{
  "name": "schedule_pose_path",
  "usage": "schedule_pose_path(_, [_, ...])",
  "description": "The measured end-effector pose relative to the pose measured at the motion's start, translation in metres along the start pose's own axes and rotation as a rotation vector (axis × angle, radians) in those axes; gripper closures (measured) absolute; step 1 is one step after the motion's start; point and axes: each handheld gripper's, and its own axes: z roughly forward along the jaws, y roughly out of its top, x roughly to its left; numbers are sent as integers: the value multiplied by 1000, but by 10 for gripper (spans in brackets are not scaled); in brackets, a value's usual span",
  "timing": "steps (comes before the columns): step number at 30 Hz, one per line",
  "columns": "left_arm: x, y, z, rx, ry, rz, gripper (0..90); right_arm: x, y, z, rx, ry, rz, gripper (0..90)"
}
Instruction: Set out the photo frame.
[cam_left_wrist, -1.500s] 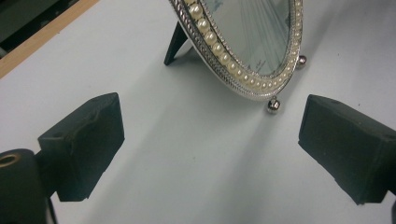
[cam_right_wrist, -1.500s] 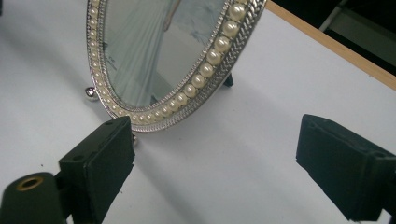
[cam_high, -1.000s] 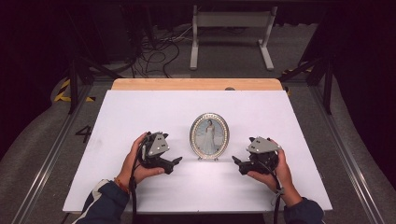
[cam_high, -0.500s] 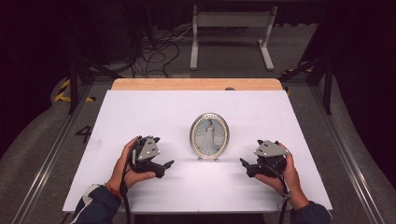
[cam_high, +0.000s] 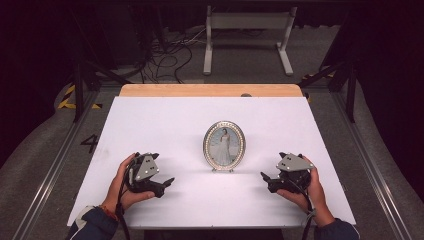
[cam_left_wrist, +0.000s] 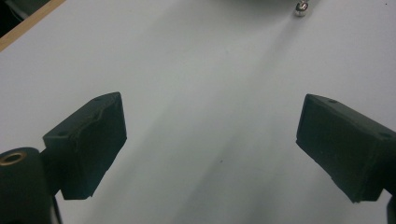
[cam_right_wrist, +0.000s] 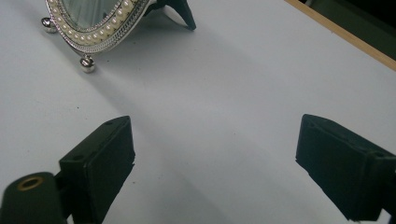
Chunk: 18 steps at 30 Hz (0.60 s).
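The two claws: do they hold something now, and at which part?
Nothing is held. The left claw and the right claw are both open, apart from the oval picture frame, which stands upright between them.

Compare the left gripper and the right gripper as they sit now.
The left gripper points right toward the oval pearl-rimmed silver picture frame; the right gripper points left toward it. The left gripper view catches one ball foot of the frame; the right gripper view shows its rim and prop. Both are open, empty, apart from the frame.
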Motion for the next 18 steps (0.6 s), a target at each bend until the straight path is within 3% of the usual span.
schedule_pose_path(18, [10, -25, -21, -2, 42, -40, 92, -8, -15, -11, 2, -23, 35, 114])
